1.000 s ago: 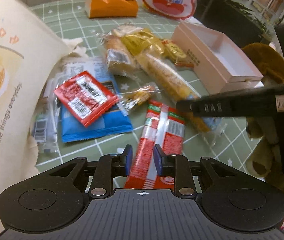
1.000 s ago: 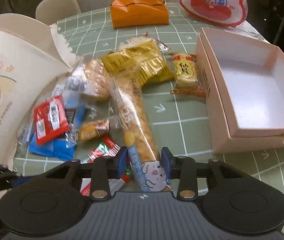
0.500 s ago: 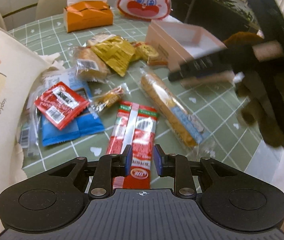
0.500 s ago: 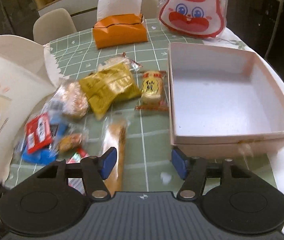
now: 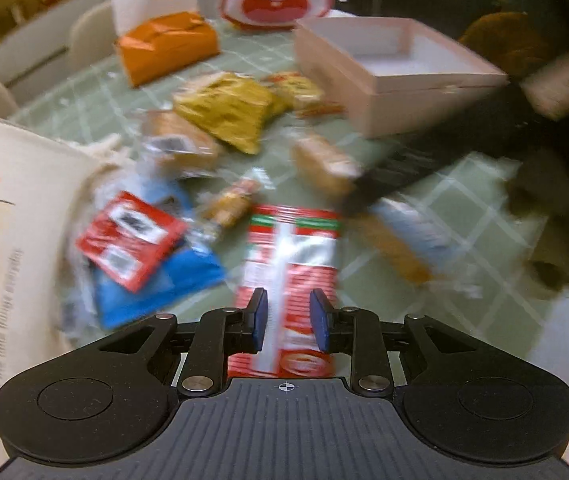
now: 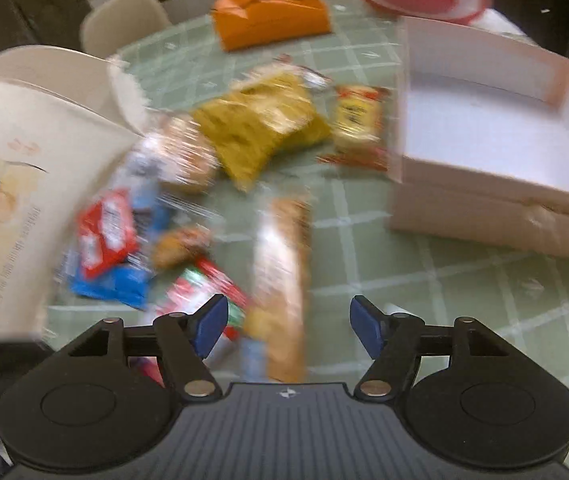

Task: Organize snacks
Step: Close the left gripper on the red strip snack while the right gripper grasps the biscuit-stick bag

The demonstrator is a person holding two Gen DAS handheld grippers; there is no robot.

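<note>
Left tool (image 5: 289,320) narrowly parted, straddling red-and-silver wrapper (image 5: 290,264), grip unclear; long axis 6 to 12. Right tool (image 6: 288,326) wide apart, holding nothing, above long bread stick (image 6: 282,276), axis 6 to 12. Pink box (image 6: 484,204) at 2. Writing blurred, unreadable.

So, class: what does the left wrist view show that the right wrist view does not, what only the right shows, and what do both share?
Only the left view shows the left gripper, jaws narrowly apart over the red-and-white snack pack, and a dark blurred shape at right. Only the right view shows the right gripper, jaws wide open. Both share the empty pink box, orange tissue box, yellow snack bag and long bread stick.
</note>
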